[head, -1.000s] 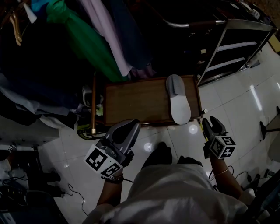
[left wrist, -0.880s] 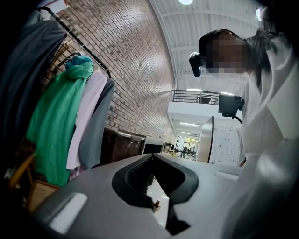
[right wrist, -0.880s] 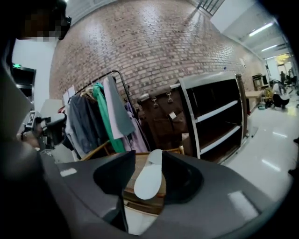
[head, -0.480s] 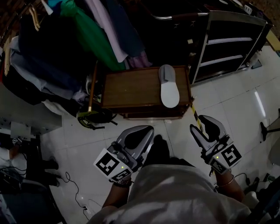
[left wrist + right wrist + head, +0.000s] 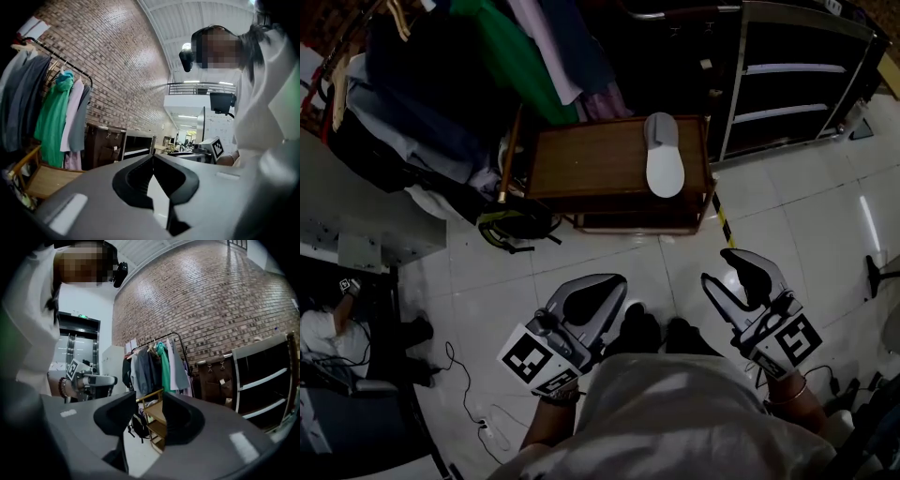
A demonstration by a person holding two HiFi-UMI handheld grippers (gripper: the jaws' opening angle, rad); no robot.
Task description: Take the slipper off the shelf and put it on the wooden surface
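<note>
You stand farther back from the bench [image 5: 581, 167] now, slipper [image 5: 664, 159] lying on it; left tongs [image 5: 617, 280] pinched together, right tongs [image 5: 724, 268] wide.

My left tool [image 5: 614, 281] and right tool [image 5: 724, 269] are smooth, matt grey plastic. The floor [image 5: 487, 272] is glossy white tile that throws back the lights. The desk [image 5: 591, 159] is brown wood with a dull sheen, and the slipper [image 5: 664, 159] looks matt grey. The hanging clothes [image 5: 516, 56] are soft cloth, the wall [image 5: 211, 296] is rough brick, and the shelf [image 5: 787, 67] has pale metal rails.
</note>
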